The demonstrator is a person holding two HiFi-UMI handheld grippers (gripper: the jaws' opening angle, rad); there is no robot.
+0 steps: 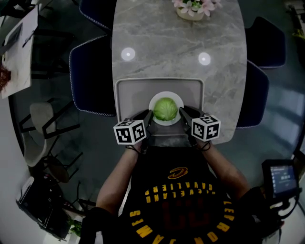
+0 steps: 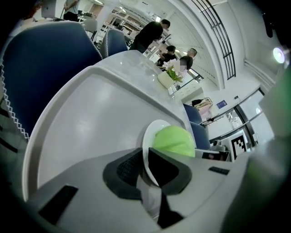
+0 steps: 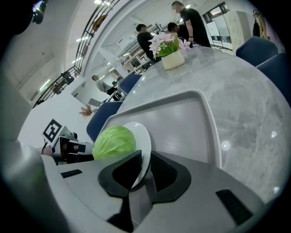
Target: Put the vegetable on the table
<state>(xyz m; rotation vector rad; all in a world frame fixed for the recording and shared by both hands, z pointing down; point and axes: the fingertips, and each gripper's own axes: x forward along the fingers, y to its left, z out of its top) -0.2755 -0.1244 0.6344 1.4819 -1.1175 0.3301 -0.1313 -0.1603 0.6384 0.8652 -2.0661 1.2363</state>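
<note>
Seen from above, my left gripper (image 1: 149, 115) and right gripper (image 1: 184, 112) hold a round white plate (image 1: 154, 102) between them. The left one is at the plate's 8 o'clock edge, the right at its 4 o'clock edge. A pale green head of cabbage (image 1: 165, 109) sits in the middle of the plate and fills most of it.

The left gripper view shows my left gripper (image 2: 145, 164) with its dark padded jaws drawn narrow, the thin rim of the plate (image 2: 149, 136) pinched between them and the cabbage (image 2: 175, 140) bulging just past. The right gripper view shows the same on the other side. My right gripper (image 3: 142, 167) is clamped on the plate's (image 3: 145, 139) edge and the cabbage (image 3: 113, 142) rests beside the jaw tips.

The plate is over the 6 o'clock end of a grey rectangular plastic tray (image 1: 120, 90), which holds nothing else. I cannot tell whether the plate rests on the tray (image 2: 86, 113) or hangs just above it (image 3: 182, 116). The tray lies at the 6 o'clock end of a grey marble-patterned oval table (image 1: 176, 43). A white pot of pink flowers (image 1: 193, 8) stands at the table's 12 o'clock end. Dark blue upholstered chairs (image 1: 93, 76) flank the table at 9 and 3 o'clock.
</note>
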